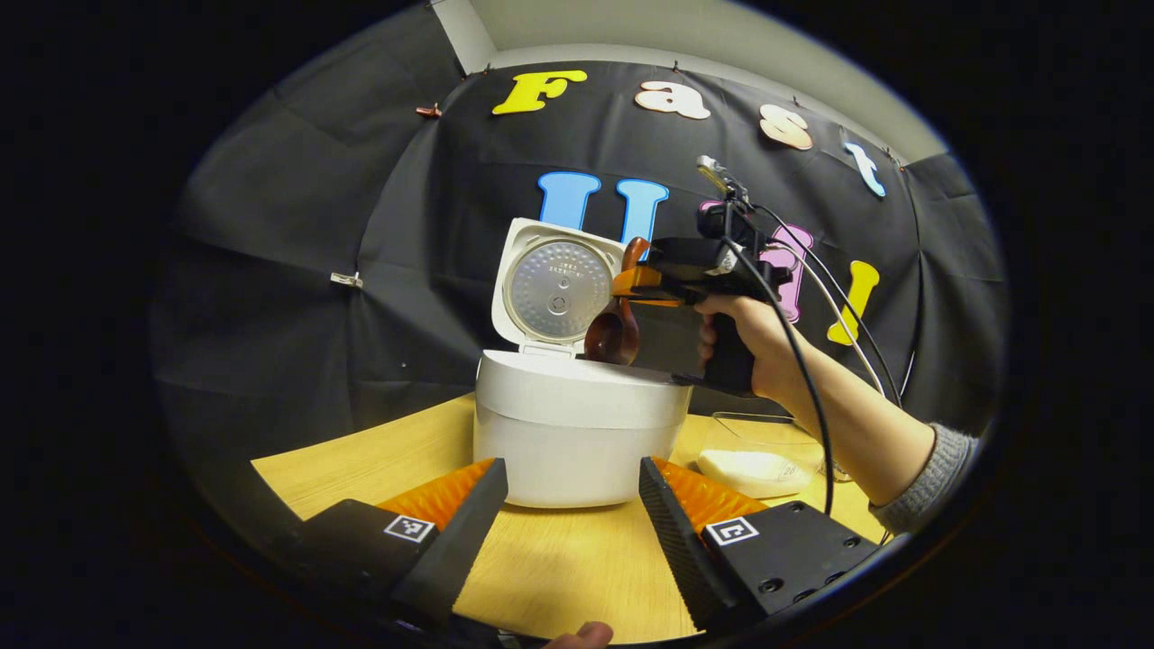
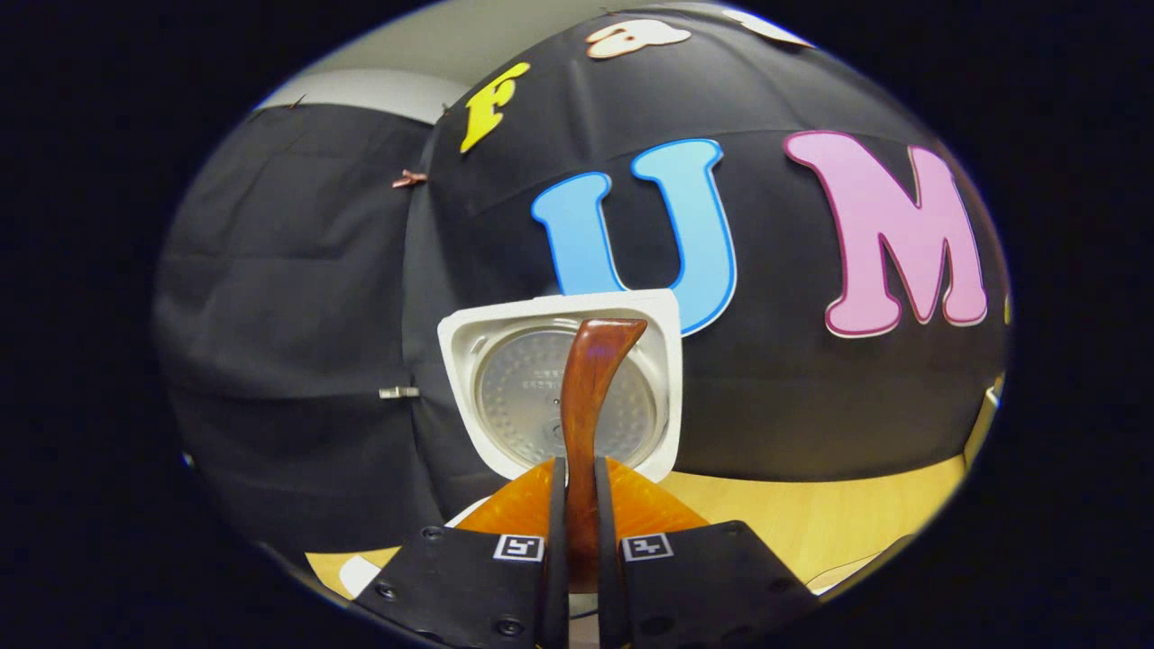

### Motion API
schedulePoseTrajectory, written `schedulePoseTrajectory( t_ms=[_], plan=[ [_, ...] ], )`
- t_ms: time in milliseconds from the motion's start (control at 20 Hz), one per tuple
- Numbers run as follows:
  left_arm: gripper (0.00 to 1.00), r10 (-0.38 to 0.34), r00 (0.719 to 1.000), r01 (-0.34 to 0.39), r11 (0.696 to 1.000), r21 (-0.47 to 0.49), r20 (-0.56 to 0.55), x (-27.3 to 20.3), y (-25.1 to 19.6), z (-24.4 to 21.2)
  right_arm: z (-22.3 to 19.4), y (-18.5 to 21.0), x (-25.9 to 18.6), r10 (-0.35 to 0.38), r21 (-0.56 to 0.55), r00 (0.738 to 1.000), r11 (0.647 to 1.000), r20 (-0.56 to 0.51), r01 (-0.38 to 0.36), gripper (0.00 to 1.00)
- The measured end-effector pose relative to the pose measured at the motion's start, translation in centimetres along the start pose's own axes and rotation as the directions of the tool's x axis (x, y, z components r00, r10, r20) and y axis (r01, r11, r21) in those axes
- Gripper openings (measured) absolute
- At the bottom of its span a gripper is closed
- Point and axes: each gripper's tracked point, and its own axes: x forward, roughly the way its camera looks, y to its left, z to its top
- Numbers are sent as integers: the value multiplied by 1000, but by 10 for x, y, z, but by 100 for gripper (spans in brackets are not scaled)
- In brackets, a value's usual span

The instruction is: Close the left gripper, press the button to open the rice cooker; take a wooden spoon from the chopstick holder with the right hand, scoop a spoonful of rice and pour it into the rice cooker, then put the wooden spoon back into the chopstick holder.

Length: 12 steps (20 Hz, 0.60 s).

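Observation:
The white rice cooker [image 1: 577, 433] stands in the middle of the wooden table with its lid [image 1: 554, 288] swung up and open. Just above the cooker's right rim, a hand holds my right gripper [image 1: 633, 287], shut on the brown wooden spoon [image 1: 613, 335], whose bowl hangs down over the pot opening. In the right gripper view the spoon's handle [image 2: 588, 397] rises between the shut right gripper [image 2: 577, 518], in front of the open lid [image 2: 505, 361]. My left gripper [image 1: 572, 505] is open in front of the cooker, holding nothing.
A clear container with white rice [image 1: 755, 469] sits on the table [image 1: 559, 577] to the right of the cooker, under the person's forearm [image 1: 865, 433]. Black cloth walls close off the back and the sides.

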Motion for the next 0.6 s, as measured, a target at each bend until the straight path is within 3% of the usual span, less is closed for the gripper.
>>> schedulePoseTrajectory(
  t_ms=[200,600],
  plan=[
    [94,13,1000,-14,999,31,13,2,-5,6,41,-18,-32,21,204,997,978,75,-36,17],
    [94,-21,998,18,997,69,53,10,-34,26,117,-134,-148,-128,255,967,964,219,70,17]
  ],
)
